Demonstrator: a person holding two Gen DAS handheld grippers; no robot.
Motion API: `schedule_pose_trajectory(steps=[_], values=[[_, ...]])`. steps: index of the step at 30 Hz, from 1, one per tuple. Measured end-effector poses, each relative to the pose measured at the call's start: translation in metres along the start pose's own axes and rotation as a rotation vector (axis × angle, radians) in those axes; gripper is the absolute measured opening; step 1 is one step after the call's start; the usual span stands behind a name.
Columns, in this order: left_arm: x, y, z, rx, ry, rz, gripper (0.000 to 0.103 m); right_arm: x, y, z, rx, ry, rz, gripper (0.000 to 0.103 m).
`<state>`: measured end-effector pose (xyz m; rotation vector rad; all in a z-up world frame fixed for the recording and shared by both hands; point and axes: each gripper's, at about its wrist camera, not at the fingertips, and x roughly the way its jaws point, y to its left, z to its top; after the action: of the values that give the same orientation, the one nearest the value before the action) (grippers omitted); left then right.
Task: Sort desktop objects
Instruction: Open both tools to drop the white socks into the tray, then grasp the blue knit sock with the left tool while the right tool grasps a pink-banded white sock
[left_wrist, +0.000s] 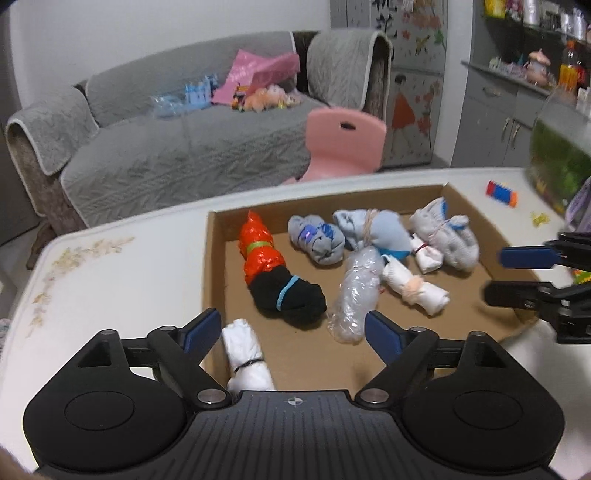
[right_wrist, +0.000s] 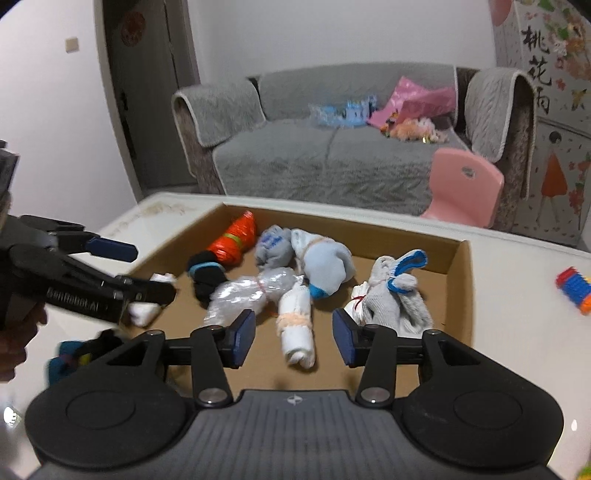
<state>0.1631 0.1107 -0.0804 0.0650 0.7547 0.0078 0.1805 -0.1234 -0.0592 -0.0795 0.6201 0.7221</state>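
A shallow cardboard tray (left_wrist: 218, 225) (right_wrist: 463, 288) on the white table holds several tied bundles: an orange one (left_wrist: 258, 247) (right_wrist: 232, 238), a black one (left_wrist: 291, 295) (right_wrist: 207, 277), a clear plastic one (left_wrist: 354, 291) (right_wrist: 243, 291), grey and blue socks (left_wrist: 319, 238) (right_wrist: 325, 266), and white rolls (left_wrist: 417, 288) (right_wrist: 297, 332). My left gripper (left_wrist: 291, 332) (right_wrist: 151, 273) is open above the tray's near-left corner; a white roll (left_wrist: 245, 354) (right_wrist: 146, 312) lies below it, untouched. My right gripper (right_wrist: 293, 336) (left_wrist: 509, 275) is open and empty over the tray's near edge.
A toy of red, blue and orange bricks (left_wrist: 501, 192) (right_wrist: 574, 290) lies on the table right of the tray. A fish tank (left_wrist: 557, 155) stands at the far right. A dark blue bundle (right_wrist: 70, 360) lies left of the tray. A pink chair (left_wrist: 341, 144) and grey sofa (left_wrist: 177, 147) stand beyond.
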Motion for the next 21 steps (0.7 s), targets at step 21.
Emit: schedule_pose_trajectory(steps=[21], values=[[-0.104, -0.024, -0.143, -0.059, 0.003, -0.036, 0.103, -0.101, 0.016, -0.091, 0.112, -0.089, 0.042, 0.067]])
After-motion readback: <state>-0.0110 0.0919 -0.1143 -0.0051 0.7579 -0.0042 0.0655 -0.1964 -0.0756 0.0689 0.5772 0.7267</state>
